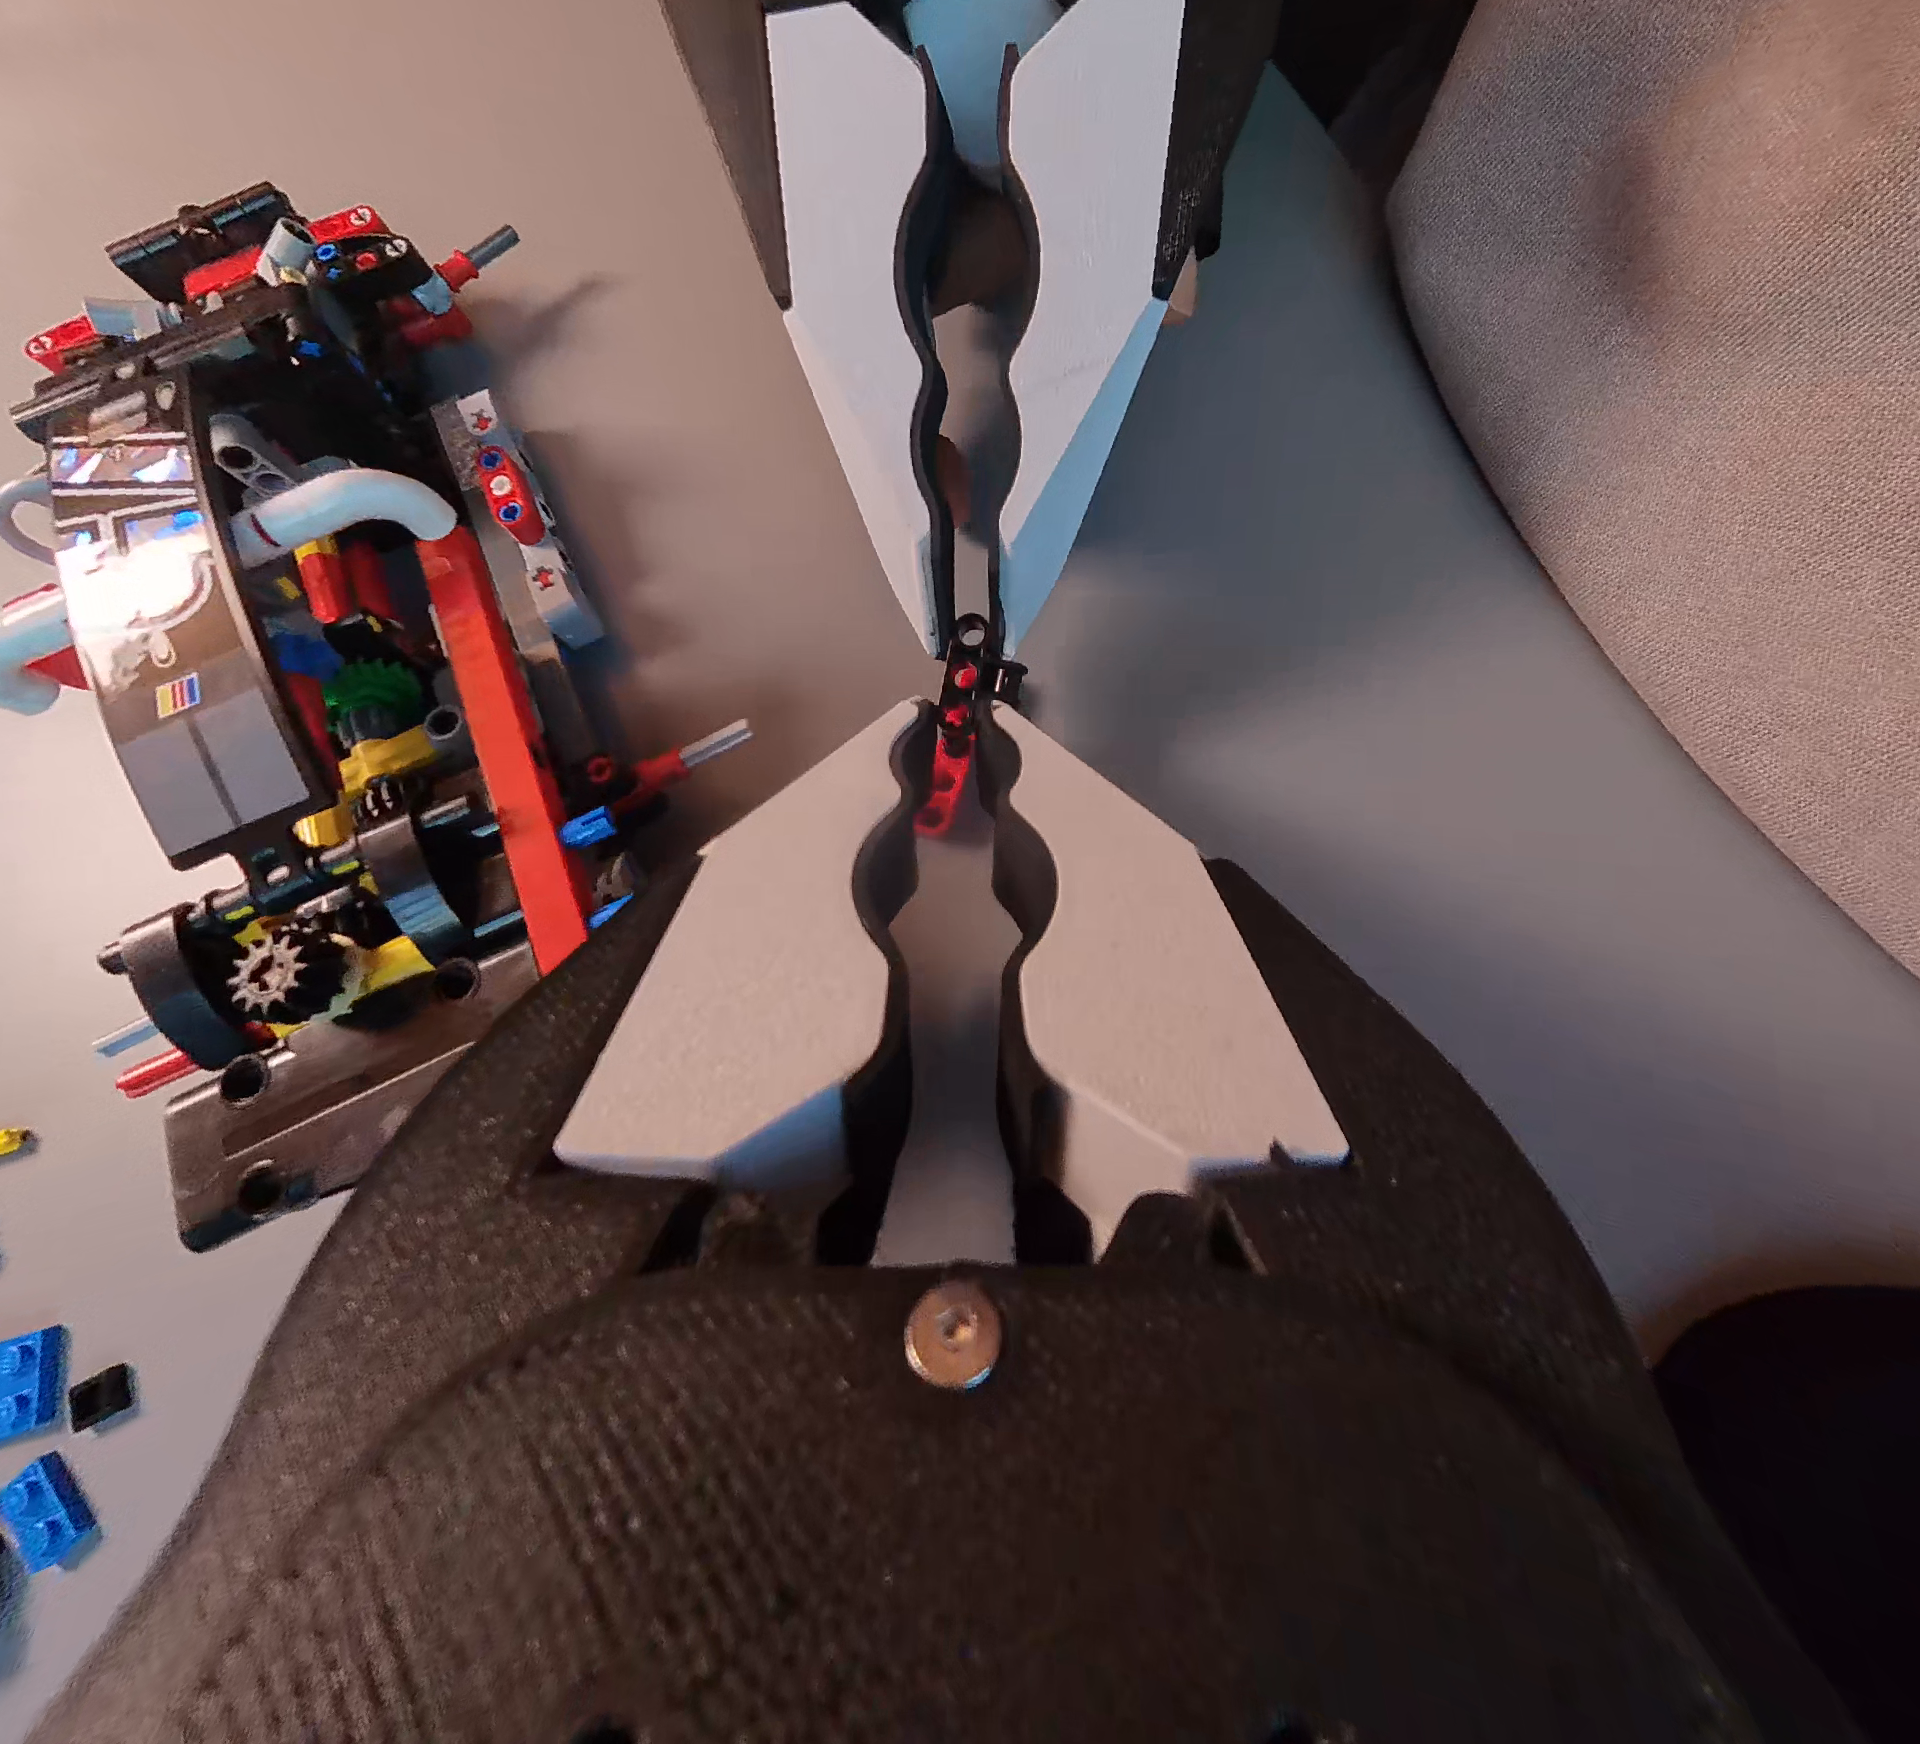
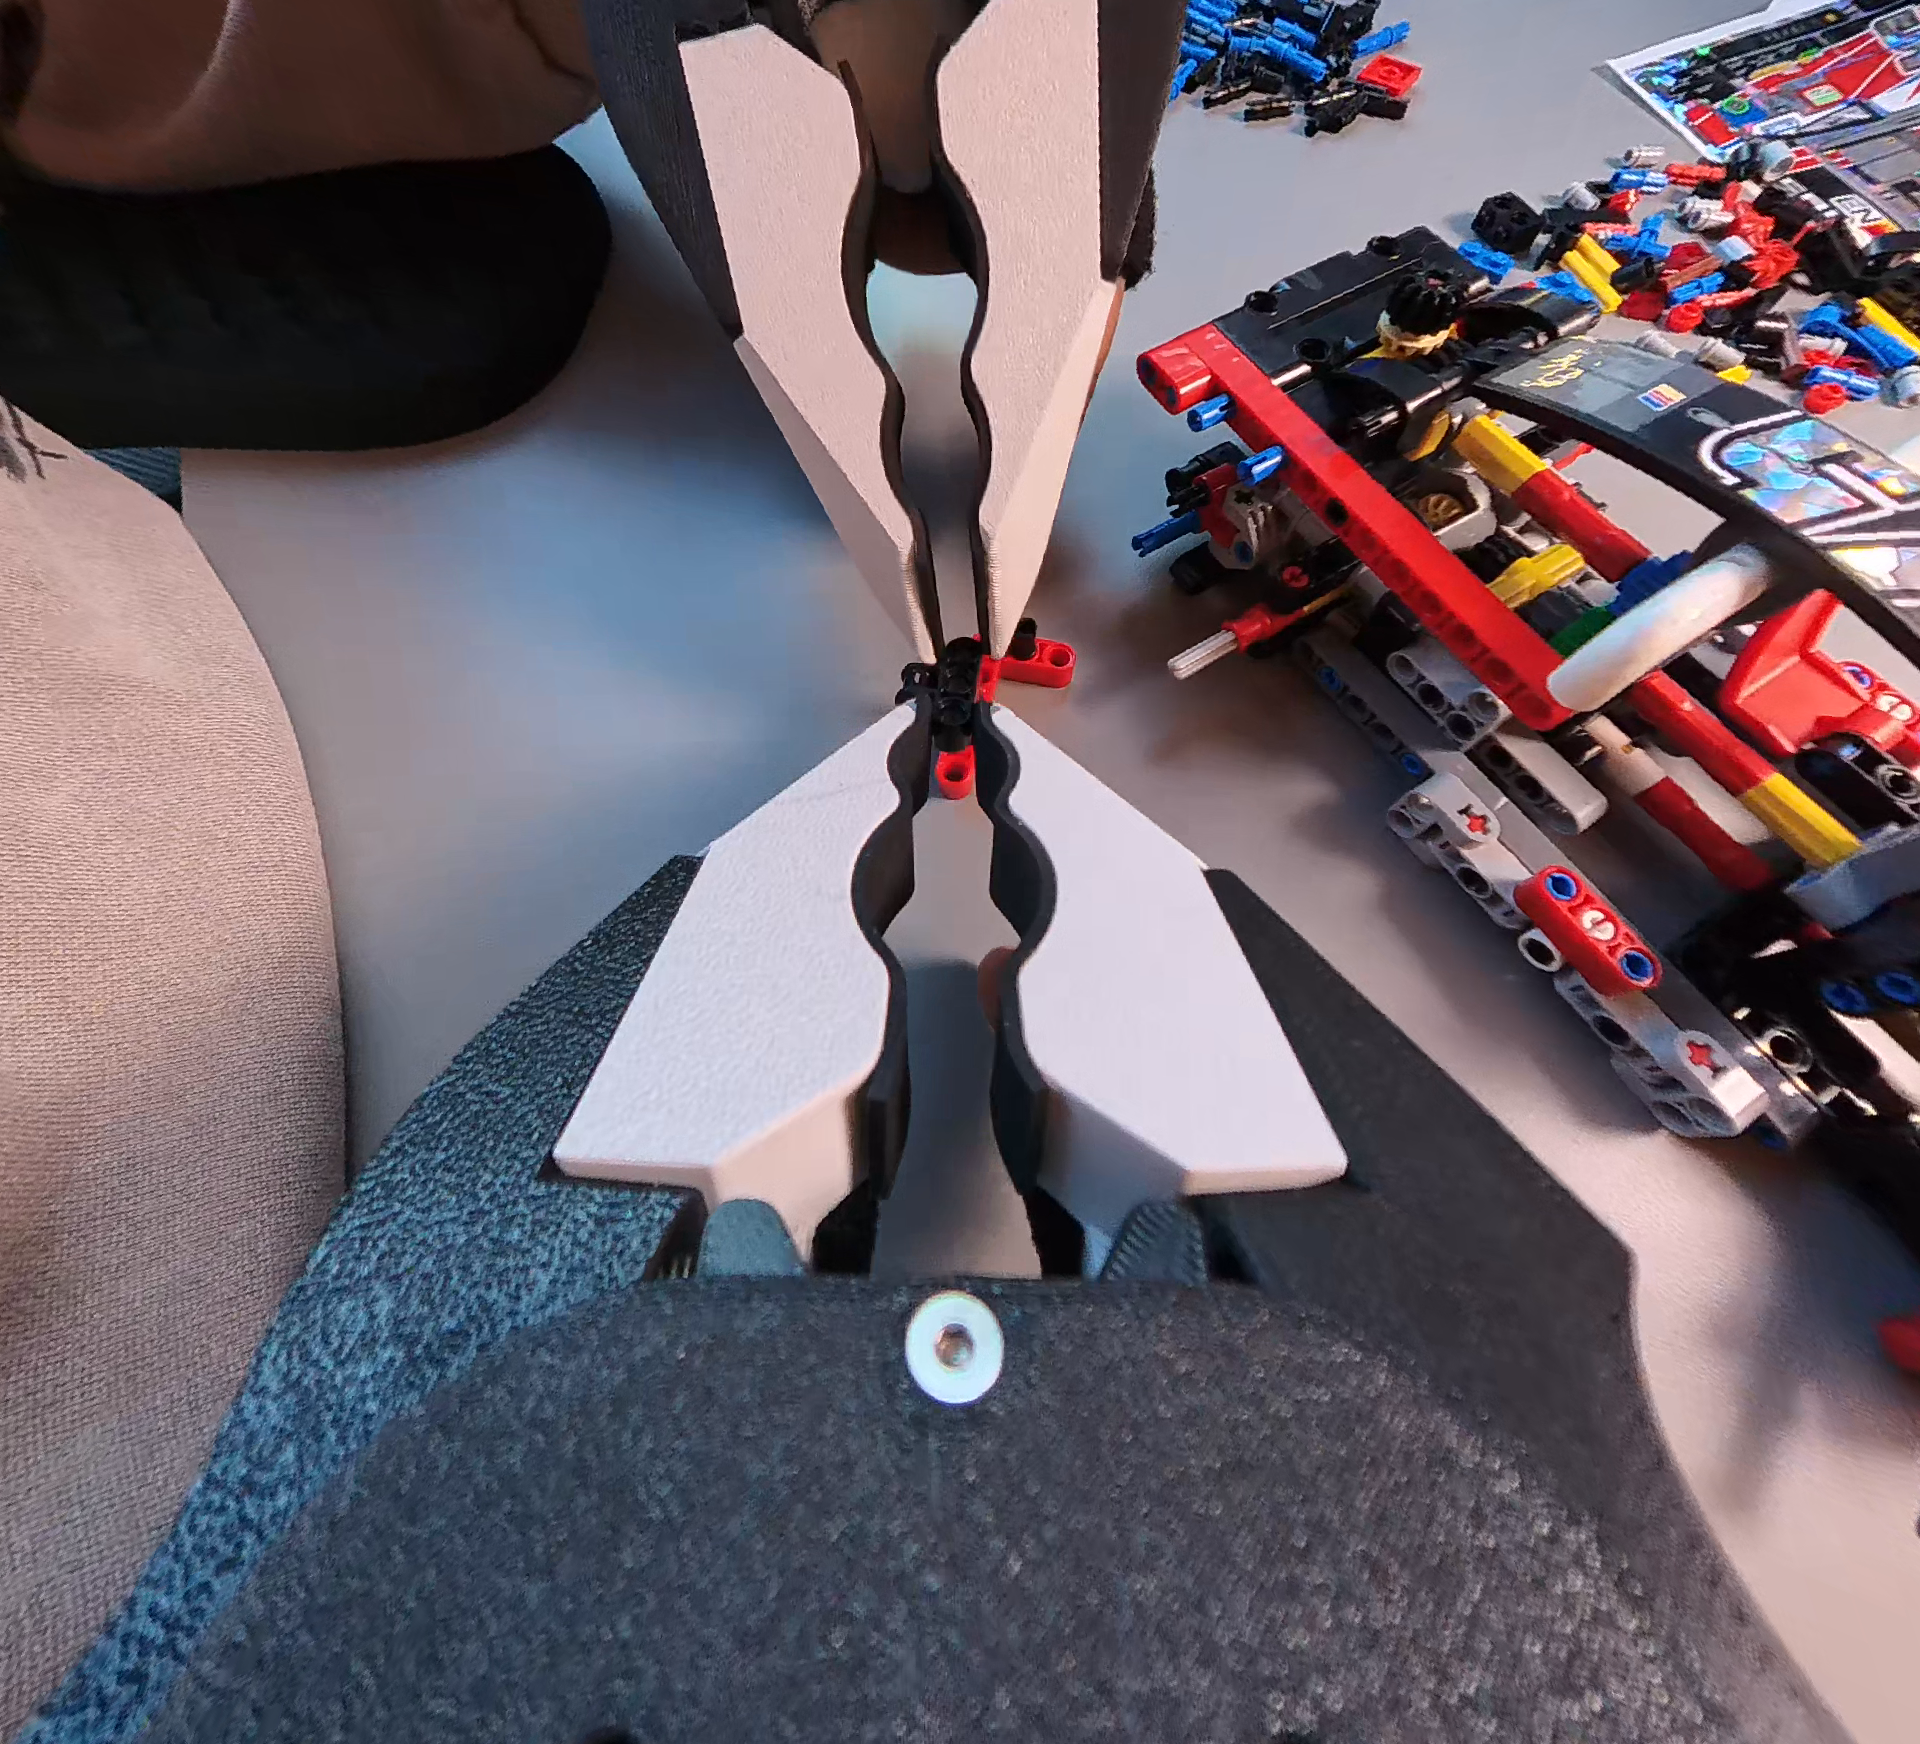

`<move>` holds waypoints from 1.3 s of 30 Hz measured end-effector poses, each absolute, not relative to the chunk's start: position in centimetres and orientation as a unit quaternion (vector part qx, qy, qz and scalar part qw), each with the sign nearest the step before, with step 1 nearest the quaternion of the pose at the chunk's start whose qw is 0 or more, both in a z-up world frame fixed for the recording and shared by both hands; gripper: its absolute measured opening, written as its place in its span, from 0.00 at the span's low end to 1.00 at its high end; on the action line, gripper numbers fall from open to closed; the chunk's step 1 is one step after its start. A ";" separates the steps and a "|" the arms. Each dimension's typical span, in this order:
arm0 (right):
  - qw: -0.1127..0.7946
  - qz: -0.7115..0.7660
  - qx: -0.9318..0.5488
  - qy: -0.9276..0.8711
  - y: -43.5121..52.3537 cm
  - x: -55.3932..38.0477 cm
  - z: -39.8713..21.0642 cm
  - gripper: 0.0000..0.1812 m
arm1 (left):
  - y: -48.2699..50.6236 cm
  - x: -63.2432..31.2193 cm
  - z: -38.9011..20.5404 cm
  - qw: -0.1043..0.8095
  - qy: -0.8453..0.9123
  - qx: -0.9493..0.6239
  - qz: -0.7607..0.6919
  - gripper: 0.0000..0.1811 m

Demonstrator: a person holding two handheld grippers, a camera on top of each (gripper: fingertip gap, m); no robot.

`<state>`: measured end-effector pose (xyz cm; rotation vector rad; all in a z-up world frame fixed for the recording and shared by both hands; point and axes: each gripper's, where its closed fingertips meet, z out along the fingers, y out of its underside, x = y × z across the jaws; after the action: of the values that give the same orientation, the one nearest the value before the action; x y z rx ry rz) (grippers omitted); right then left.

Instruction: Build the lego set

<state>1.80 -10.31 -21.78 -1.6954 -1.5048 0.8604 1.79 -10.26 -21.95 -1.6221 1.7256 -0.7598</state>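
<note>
Both claws meet tip to tip above the tabletop (image 2: 582,614). Left claw (image 1: 951,759) pinches a red beam (image 1: 945,785); right claw (image 2: 951,738) pinches a black connector (image 2: 951,692) mated to that beam.

Step, as judged: seat the connector on the beam. Keep both pieces square, push along the pin axis, don't twist.

Count: 2 claws, 1 sub-assembly. 1 part-built model (image 2: 1558,634) lies right of the claws. 2 loose-part heaps (image 2: 1288,42), 1 printed sheet (image 2: 1787,63).
</note>
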 end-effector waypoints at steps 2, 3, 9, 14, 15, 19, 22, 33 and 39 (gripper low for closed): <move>0.346 0.327 -0.658 -0.583 -10.3 1.8 -22.0 0.03 | -10.2 1.8 -22.2 0.318 0.658 -0.619 -0.288 0.03; 0.345 0.325 -0.659 -0.584 -10.3 1.8 -22.1 0.03 | -10.2 1.8 -22.2 0.317 0.657 -0.619 -0.290 0.03; 0.337 0.325 -0.665 -0.581 -10.2 1.8 -22.3 0.03 | -10.2 1.8 -22.2 0.313 0.654 -0.624 -0.292 0.03; 0.331 0.318 -0.669 -0.584 -10.2 1.8 -22.4 0.03 | -10.2 1.8 -22.3 0.309 0.649 -0.627 -0.300 0.03; 0.331 0.317 -0.669 -0.585 -10.2 1.8 -22.4 0.03 | -10.2 1.8 -22.3 0.309 0.648 -0.627 -0.303 0.03; 0.328 0.314 -0.672 -0.585 -10.2 1.8 -22.4 0.03 | -10.2 1.8 -22.3 0.308 0.641 -0.627 -0.317 0.03; 0.324 0.310 -0.674 -0.588 -10.1 1.8 -22.4 0.03 | -10.1 1.7 -22.3 0.304 0.638 -0.629 -0.325 0.03; 0.321 0.294 -0.679 -0.591 -9.3 1.6 -22.4 0.03 | -9.3 1.5 -22.3 0.313 0.612 -0.641 -0.340 0.03; 0.320 0.299 -0.675 -0.594 -9.3 1.5 -22.3 0.03 | -9.3 1.5 -22.2 0.318 0.617 -0.637 -0.335 0.03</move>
<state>1.51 -9.31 -22.27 -1.7739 -1.5615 0.7847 1.46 -9.30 -22.17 -1.6771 1.6232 -0.8803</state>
